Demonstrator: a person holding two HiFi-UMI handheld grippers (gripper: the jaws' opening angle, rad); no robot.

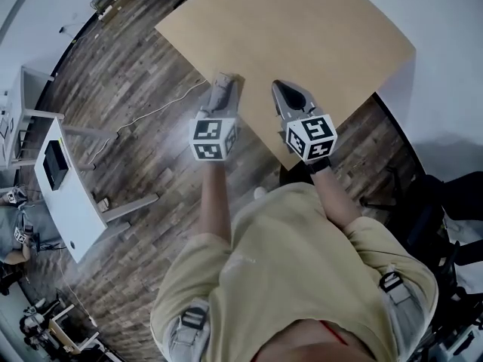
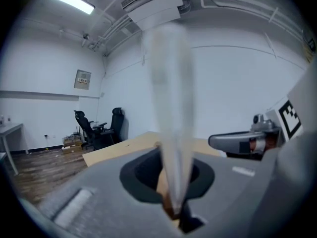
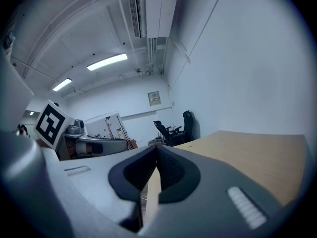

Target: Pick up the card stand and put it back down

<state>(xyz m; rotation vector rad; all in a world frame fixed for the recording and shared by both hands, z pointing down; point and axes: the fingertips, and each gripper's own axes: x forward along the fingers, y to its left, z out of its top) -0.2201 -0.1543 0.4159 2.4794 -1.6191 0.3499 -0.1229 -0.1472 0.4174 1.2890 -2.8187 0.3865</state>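
The card stand (image 2: 168, 98) is a clear, thin plastic piece; it rises blurred from between the jaws in the left gripper view. My left gripper (image 2: 169, 155) is shut on its lower edge. In the head view the left gripper (image 1: 224, 83) hovers over the near edge of the tan table (image 1: 302, 36), with the stand hard to make out there. My right gripper (image 1: 281, 90) is beside it, a little to the right. In the right gripper view, its jaws (image 3: 157, 150) are pressed together with nothing between them.
The tan table (image 3: 247, 152) stretches ahead of both grippers. A white desk (image 1: 68, 194) stands on the wood floor at the left. Black office chairs (image 2: 94, 128) are past the table's far end, and another dark chair (image 1: 445, 202) is at the right.
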